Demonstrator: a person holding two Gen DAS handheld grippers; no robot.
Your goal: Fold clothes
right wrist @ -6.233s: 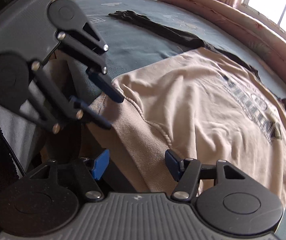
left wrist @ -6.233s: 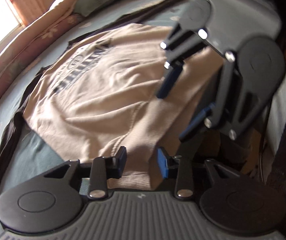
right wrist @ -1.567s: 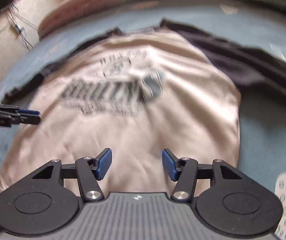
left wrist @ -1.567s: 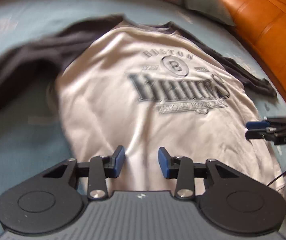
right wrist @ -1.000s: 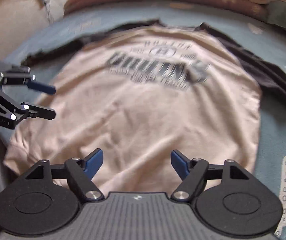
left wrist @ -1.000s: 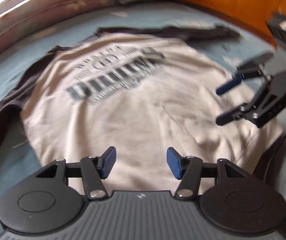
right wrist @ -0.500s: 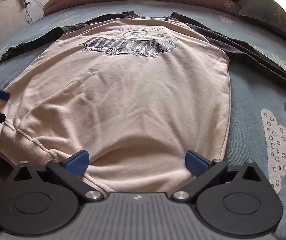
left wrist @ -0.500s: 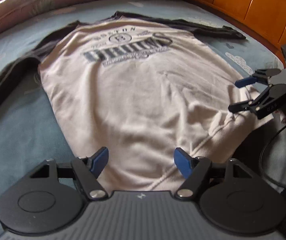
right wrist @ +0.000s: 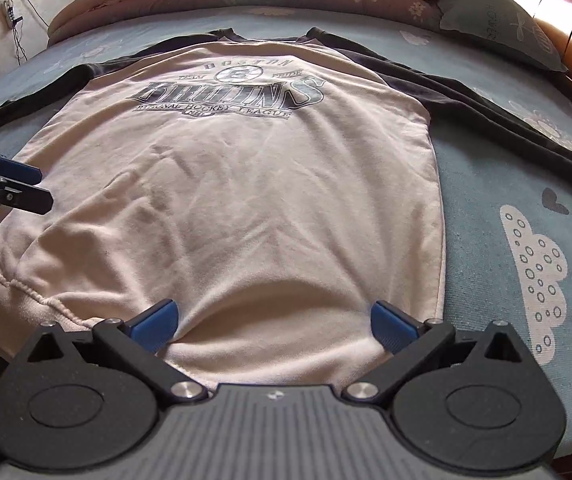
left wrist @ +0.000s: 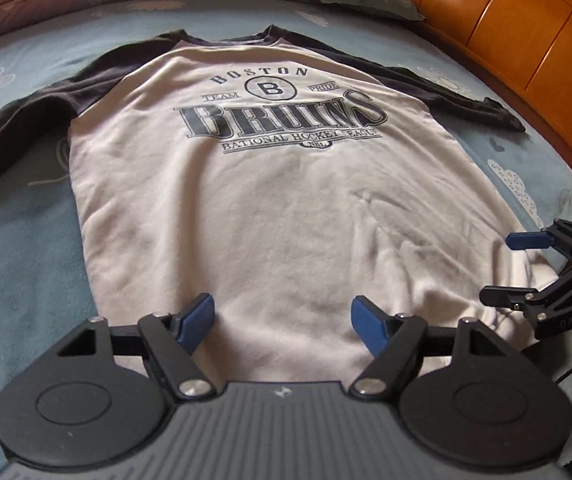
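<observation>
Bed (left wrist: 21, 240): sweatshirt (left wrist: 269, 200) hem between both spread tools (left wrist: 281, 320).

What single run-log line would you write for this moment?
stage: pre-fold | sweatshirt: flat on bed, print up | left gripper: open at hem | right gripper: open at hem

The Bruins sweatshirt (left wrist: 269, 208) is soft matt fleece cloth, cream in the body with dark sleeves, a flat dull printed crest and a ribbed, stitched hem (right wrist: 25, 292) nearest me. Under the sweatshirt the bed sheet (left wrist: 21, 248) is a matt blue woven cloth with pale printed clouds, and past the sweatshirt's far sleeve the headboard (left wrist: 518, 36) is orange wood with a smooth glossy varnish. The left gripper (left wrist: 281, 318) and right gripper (right wrist: 273, 322) look like matt black plastic with bright metal pivot screws, smooth blue finger pads (left wrist: 366, 322) and a ribbed grey body.
</observation>
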